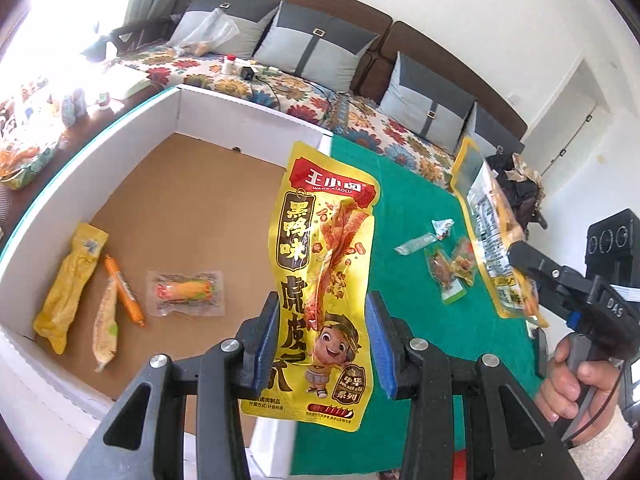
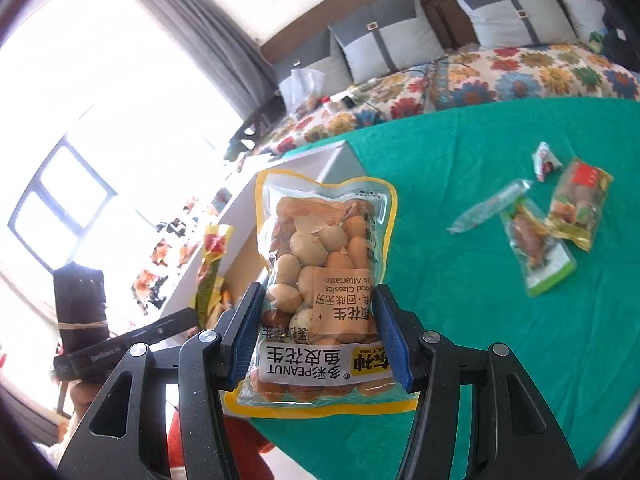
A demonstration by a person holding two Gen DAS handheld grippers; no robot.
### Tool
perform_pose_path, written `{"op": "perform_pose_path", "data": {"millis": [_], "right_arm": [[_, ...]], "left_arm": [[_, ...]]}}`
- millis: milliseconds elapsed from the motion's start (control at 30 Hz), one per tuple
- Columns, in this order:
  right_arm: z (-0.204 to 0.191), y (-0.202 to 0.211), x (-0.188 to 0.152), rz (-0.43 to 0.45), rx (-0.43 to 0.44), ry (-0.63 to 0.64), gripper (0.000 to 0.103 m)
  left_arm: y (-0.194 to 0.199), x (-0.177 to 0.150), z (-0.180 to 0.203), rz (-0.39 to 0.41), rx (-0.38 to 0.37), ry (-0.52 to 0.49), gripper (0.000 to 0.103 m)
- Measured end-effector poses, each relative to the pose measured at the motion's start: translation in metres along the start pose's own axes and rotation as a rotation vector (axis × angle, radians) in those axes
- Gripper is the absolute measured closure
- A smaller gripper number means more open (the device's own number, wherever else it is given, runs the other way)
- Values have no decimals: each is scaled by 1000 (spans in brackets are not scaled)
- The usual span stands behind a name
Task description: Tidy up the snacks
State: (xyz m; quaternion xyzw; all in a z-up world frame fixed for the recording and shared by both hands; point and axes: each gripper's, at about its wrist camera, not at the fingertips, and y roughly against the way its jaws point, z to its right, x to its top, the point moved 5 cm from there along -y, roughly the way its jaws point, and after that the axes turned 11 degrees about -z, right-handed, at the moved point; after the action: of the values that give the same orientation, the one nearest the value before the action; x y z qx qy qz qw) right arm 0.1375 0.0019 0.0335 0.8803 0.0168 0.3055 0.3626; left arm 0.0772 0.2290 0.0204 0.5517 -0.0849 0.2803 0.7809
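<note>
A yellow snack pouch (image 1: 324, 280) is clamped upright between the left tongs (image 1: 326, 344), above the box (image 1: 120, 152) where sorted snacks lie. A peanut bag (image 2: 324, 284) is gripped in the right tongs (image 2: 320, 340); loose packets (image 2: 536, 248) remain beyond on the tabletop (image 2: 460, 320).

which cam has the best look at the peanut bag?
Right wrist. The peanut bag fills the middle of that view, held between the right gripper pads, front label readable though upside down. The left wrist view shows it only at the right edge, seen obliquely from the back and partly hidden by the right gripper.
</note>
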Motion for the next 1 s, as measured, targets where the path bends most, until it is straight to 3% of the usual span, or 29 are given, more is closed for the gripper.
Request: {"op": "perform_pose_path", "data": {"millis": [67, 133, 167, 200, 267, 333, 500, 667, 767, 833, 900, 1000], "right_arm": [[-46, -31, 20, -12, 31, 65, 44], [-82, -58, 35, -3, 24, 126, 38], [-93, -68, 40, -3, 1, 146, 30], [-100, -76, 44, -2, -29, 161, 27], [-102, -80, 43, 2, -65, 179, 28], [-85, -71, 32, 13, -87, 177, 28], [22, -53, -20, -50, -300, 153, 27], [164, -6, -96, -134, -584, 65, 27], [234, 47, -129, -101, -724, -27, 27], [269, 79, -145, -62, -811, -84, 27], [296, 104, -159, -36, -859, -158, 27], [320, 126, -155, 17, -795, -335, 27]], "left_arm": [[8, 3, -35, 11, 94, 36, 58], [8, -1, -68, 0, 215, 77, 46], [8, -4, -83, -7, 263, 101, 35], [10, -8, -95, -6, 300, 123, 28], [13, -19, -113, 6, 341, 154, 27], [11, -30, -119, 13, 334, 169, 26], [0, -42, -84, 11, 263, 125, 25], [-20, -38, 21, 1, 155, -68, 18], [-50, -48, 84, -43, 81, -183, 4], [-83, -59, 119, -102, 53, -241, 3], [-122, -69, 145, -155, 51, -295, 3], [-183, -80, 167, -228, 108, -343, 4]]}}
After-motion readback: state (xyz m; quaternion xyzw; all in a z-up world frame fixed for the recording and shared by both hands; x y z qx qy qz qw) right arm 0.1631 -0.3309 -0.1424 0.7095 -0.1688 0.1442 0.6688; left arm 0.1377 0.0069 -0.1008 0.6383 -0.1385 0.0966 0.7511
